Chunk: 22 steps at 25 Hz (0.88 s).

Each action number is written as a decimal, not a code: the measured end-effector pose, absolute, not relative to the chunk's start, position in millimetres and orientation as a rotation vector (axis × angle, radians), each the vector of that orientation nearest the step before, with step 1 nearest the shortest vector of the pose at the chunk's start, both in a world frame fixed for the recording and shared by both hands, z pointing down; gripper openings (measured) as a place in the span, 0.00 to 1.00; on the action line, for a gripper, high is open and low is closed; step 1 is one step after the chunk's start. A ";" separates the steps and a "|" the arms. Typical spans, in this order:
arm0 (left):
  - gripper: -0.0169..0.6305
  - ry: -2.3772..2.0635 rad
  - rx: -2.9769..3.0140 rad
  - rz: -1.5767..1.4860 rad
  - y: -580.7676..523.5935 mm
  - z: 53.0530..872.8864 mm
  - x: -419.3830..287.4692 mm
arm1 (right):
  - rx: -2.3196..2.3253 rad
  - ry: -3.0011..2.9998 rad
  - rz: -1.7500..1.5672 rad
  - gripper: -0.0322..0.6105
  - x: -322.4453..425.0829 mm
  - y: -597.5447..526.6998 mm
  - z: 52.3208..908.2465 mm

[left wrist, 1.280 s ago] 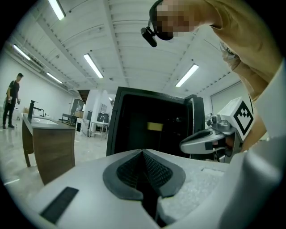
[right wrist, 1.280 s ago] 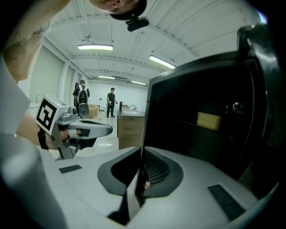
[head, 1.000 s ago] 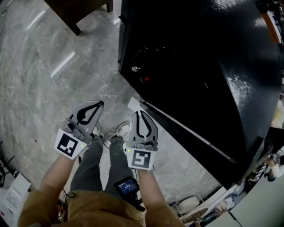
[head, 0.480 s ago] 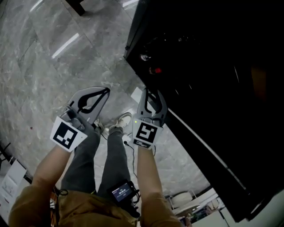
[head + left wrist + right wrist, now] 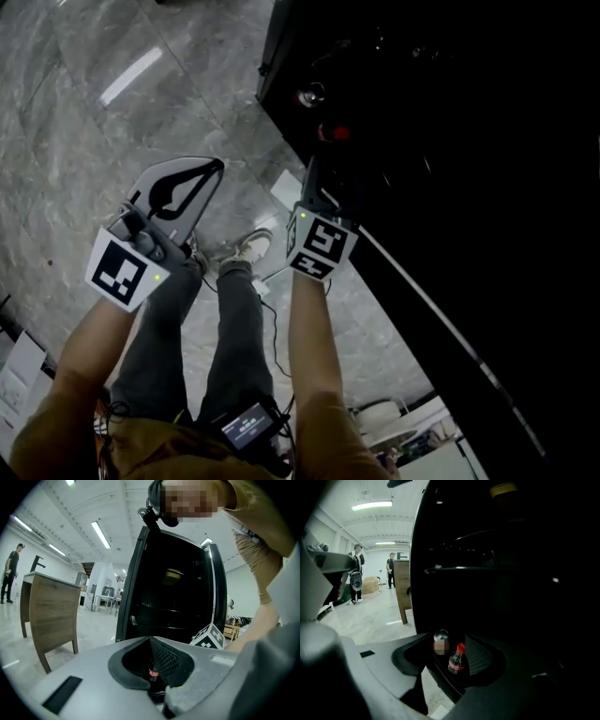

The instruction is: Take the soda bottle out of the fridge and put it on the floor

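The soda bottle (image 5: 457, 660), dark with a red cap and red label, stands low inside the black fridge (image 5: 501, 573), beside a can (image 5: 441, 643). From the head view only its red cap (image 5: 336, 132) shows in the dark. My right gripper (image 5: 451, 645) points at the bottle from a short way off. Its jaws are opening, with nothing held between them; the bottle shows through the gap. In the head view the right gripper (image 5: 323, 183) reaches into the fridge opening. My left gripper (image 5: 214, 169) hangs over the floor to the left, shut and empty.
Grey marble floor (image 5: 84, 141) lies left of the fridge. A white sheet (image 5: 284, 190) lies by the fridge's foot, near the person's shoes (image 5: 251, 248). A wooden cabinet (image 5: 47, 611) stands farther left. Two people (image 5: 357, 573) stand far behind.
The right gripper has gone forward into the fridge opening and its jaws have spread apart. The left gripper has stayed shut and shifted a little to the left.
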<state>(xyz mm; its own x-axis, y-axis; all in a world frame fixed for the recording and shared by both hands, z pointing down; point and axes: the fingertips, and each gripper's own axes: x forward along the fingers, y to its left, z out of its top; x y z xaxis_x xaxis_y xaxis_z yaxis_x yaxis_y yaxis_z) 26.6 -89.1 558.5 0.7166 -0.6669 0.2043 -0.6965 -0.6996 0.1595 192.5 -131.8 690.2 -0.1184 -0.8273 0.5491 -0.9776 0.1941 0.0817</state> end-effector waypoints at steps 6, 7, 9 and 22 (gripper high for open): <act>0.02 -1.086 2.696 0.189 -82.0 599.4 29.9 | 1.672 -2.012 0.407 0.43 204.6 -145.5 735.7; 0.02 -1.092 2.708 0.173 -83.2 601.8 30.3 | 1.674 -2.009 0.404 0.44 207.2 -148.0 742.1; 0.02 -1.084 2.731 0.158 -84.0 610.3 33.4 | 1.675 -2.002 0.403 0.46 212.1 -150.6 756.8; 0.02 -1.039 2.734 0.192 -91.2 673.6 32.5 | 1.693 -2.006 0.407 0.54 224.5 -177.9 817.6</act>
<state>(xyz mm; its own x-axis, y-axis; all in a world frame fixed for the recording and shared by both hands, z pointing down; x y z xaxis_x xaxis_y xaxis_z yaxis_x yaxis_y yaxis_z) 32.5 -91.2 673.6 0.7430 -0.6402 0.1950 -0.6676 -0.7293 0.1495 224.5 -177.9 817.6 -0.1191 -0.8357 0.5361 -0.9785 0.1902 0.0791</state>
